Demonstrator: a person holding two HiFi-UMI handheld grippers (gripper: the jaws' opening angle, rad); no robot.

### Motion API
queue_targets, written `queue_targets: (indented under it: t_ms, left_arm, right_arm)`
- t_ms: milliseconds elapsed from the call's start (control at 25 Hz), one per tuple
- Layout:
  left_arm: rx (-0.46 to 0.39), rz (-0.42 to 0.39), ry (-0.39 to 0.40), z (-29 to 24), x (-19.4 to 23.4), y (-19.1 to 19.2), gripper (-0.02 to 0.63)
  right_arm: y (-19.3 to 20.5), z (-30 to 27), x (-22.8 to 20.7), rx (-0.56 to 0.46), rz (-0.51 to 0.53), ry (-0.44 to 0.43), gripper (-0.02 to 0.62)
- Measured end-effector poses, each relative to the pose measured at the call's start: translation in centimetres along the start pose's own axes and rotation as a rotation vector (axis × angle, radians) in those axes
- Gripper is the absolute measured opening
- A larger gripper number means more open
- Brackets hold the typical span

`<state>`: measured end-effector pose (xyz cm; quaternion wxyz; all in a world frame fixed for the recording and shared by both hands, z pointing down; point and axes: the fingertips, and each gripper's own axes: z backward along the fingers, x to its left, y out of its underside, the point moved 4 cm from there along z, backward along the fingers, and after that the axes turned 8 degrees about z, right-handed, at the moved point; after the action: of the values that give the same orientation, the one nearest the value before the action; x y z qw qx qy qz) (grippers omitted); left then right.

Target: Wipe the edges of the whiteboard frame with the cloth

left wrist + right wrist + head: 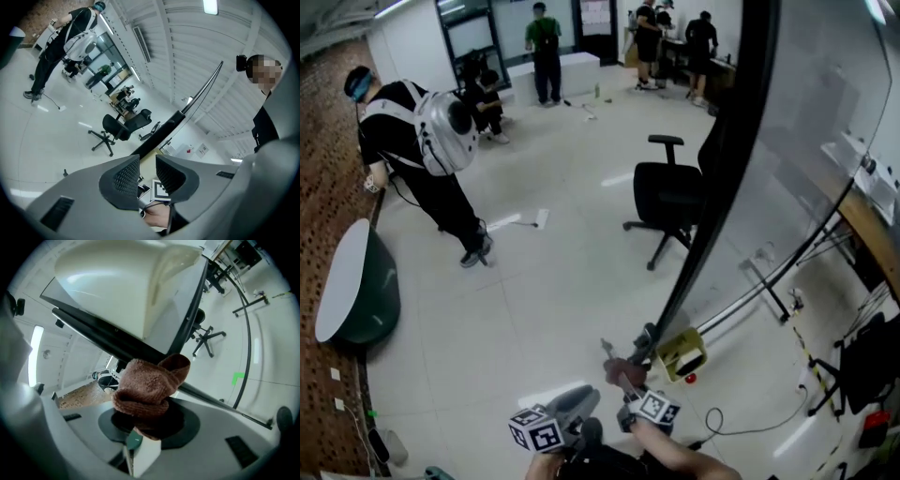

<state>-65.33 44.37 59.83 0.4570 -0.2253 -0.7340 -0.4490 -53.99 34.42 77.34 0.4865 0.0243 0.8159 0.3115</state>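
The whiteboard's black frame [712, 187] runs from the top right down to the floor stand in the head view. My right gripper [630, 382] is shut on a brown cloth [622, 369] close to the frame's lower end. In the right gripper view the bunched cloth [147, 385] hides the jaws of the right gripper [145, 420] and lies against the dark frame edge [117, 341]. My left gripper [581, 401] hangs beside it, to the left. Its jaws stand a little apart with nothing between them [146, 177], and the frame [159, 136] lies beyond them.
A black office chair [667, 192] stands just left of the board. A person with a backpack [431, 141] walks at the left, others stand at the back. A yellow piece [680, 354] and cables [741, 427] lie by the board's foot. A round green-and-white object [356, 286] lies at far left.
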Motion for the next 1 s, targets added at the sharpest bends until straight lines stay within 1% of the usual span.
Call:
queue_targets:
  t_ms: [120, 200, 280, 360, 440, 520, 600, 680, 920, 1000]
  left_arm:
    - [0.040, -0.046, 0.039, 1.1, 1.5, -2.9, 0.101]
    - [0.078, -0.065, 0.068, 1.6, 1.4, -3.0, 0.101]
    - [0.102, -0.080, 0.092, 2.7, 0.8, -3.2, 0.101]
    - [0.096, -0.093, 0.113, 4.0, -0.5, -5.0, 0.101]
    - [0.075, -0.096, 0.134, 3.6, -1.8, -7.3, 0.101]
    - [0.065, -0.093, 0.149, 1.8, -1.4, -8.0, 0.101]
    - [0.072, -0.095, 0.166, 0.4, -0.7, -7.6, 0.101]
    - [0.082, -0.100, 0.181, -0.2, -0.9, -7.4, 0.101]
    - [0.086, -0.124, 0.195, -0.1, -1.4, -7.6, 0.101]
    - [0.090, -0.126, 0.203, -0.2, -1.6, -7.5, 0.101]
  right_arm:
    - [-0.4, -1.1, 1.2, -0.089, -0.011, -0.001, 0.129]
    - [-0.1, 0.0, 1.9, -0.134, -0.021, 0.005, 0.129]
    - [0.4, 0.9, 3.3, -0.173, -0.033, -0.010, 0.129]
    - [-0.3, 0.9, 6.6, -0.202, -0.035, -0.035, 0.129]
    - [-2.5, 0.2, 9.1, -0.209, -0.030, -0.040, 0.129]
    - [-3.4, -0.8, 8.3, -0.199, -0.053, -0.031, 0.129]
    - [-3.4, -1.1, 7.0, -0.191, -0.079, -0.015, 0.129]
    - [-3.3, -0.7, 6.6, -0.193, -0.105, -0.008, 0.129]
    - [-3.3, 0.4, 7.7, -0.204, -0.178, -0.019, 0.129]
    - [-3.6, 0.7, 8.6, -0.219, -0.198, -0.040, 0.128]
